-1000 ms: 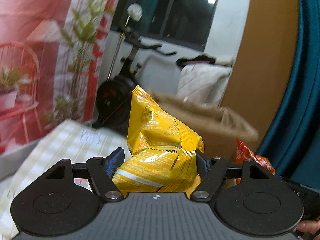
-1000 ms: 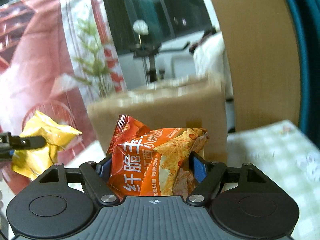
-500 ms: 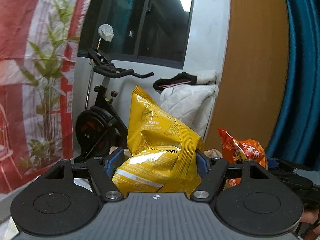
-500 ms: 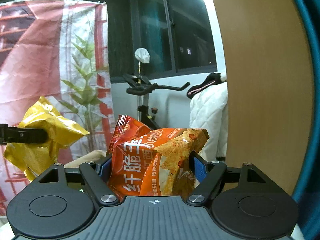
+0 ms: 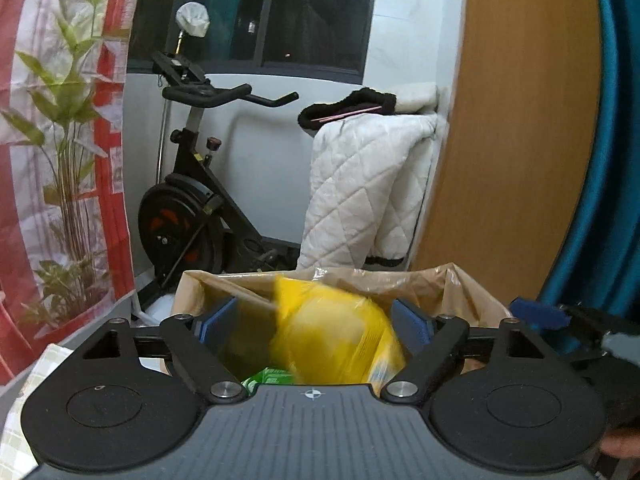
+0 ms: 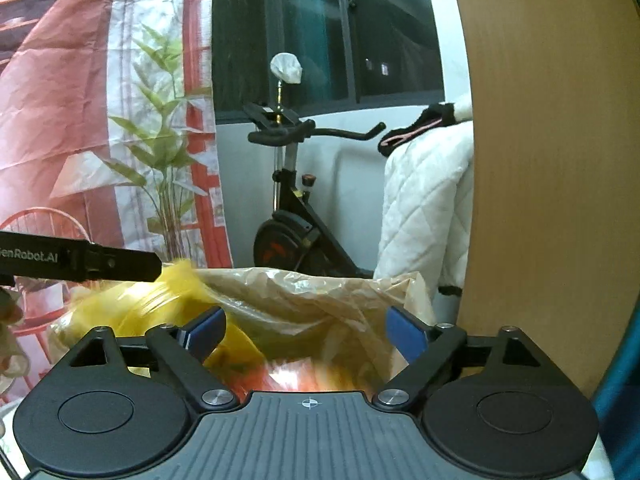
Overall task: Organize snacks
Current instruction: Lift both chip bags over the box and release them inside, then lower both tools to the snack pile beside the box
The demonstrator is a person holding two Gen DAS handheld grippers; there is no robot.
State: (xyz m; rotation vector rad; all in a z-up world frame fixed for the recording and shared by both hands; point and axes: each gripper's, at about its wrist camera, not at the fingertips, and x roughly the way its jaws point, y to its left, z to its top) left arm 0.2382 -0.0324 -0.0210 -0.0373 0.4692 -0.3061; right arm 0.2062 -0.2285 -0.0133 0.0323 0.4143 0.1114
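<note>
My left gripper (image 5: pixel 316 320) is open above a cardboard box lined with a brown plastic bag (image 5: pixel 352 284). A blurred yellow snack bag (image 5: pixel 336 336) is dropping between its jaws into the box; it also shows in the right wrist view (image 6: pixel 136 308). A green packet (image 5: pixel 268 378) lies inside the box. My right gripper (image 6: pixel 304 330) is open over the same lined box (image 6: pixel 304 292), and a blurred orange snack bag (image 6: pixel 296 376) falls below it. One finger of the left gripper (image 6: pixel 80 262) reaches in from the left.
An exercise bike (image 5: pixel 192 208) stands behind the box, with a white quilted blanket (image 5: pixel 368 192) draped beside it. A wooden panel (image 5: pixel 516 120) and a teal curtain (image 5: pixel 612 200) are on the right. A red plant-print backdrop (image 5: pixel 56 160) hangs at left.
Both grippers have opened and let go of their snack bags, which now fall into the lined box. Both views have tilted down toward the box.
</note>
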